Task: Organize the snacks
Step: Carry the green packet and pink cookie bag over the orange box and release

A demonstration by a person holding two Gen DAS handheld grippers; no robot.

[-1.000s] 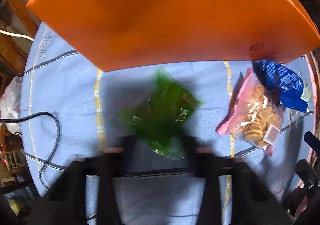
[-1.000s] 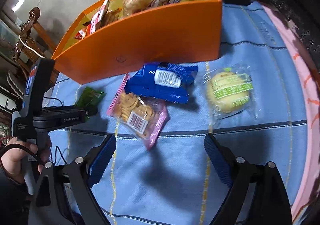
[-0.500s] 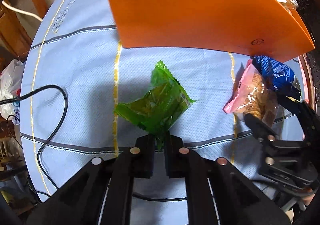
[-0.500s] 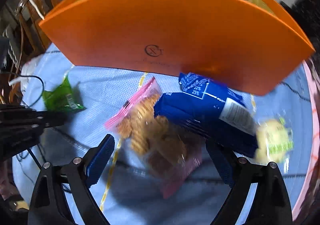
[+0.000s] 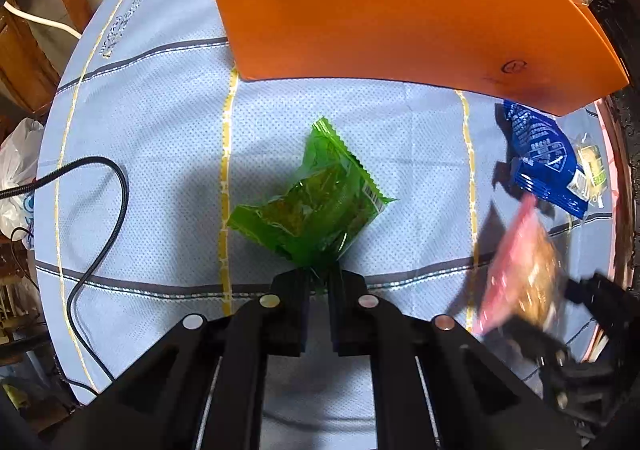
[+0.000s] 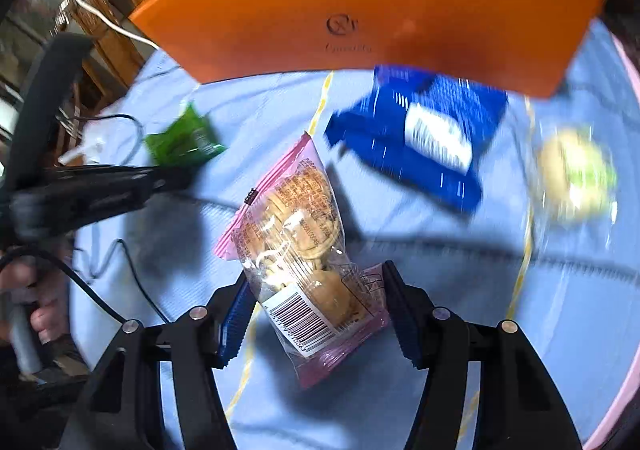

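The left gripper point(image 5: 319, 282) is clamped tight on the bottom corner of a crinkled, translucent green snack packet point(image 5: 316, 205), which hangs above the blue cloth-covered table point(image 5: 160, 121). The right gripper point(image 6: 316, 314) is closing its jaws around a pink-edged clear bag of round biscuits point(image 6: 300, 246) with a barcode label, the blue pads touching the bag's sides. Behind stands the orange box point(image 6: 360, 5), snacks showing over its rim; near it lie a blue packet point(image 6: 424, 133) and a clear-wrapped pale bun point(image 6: 572, 173), and a black cable point(image 5: 100, 217) curls at the table's left edge.
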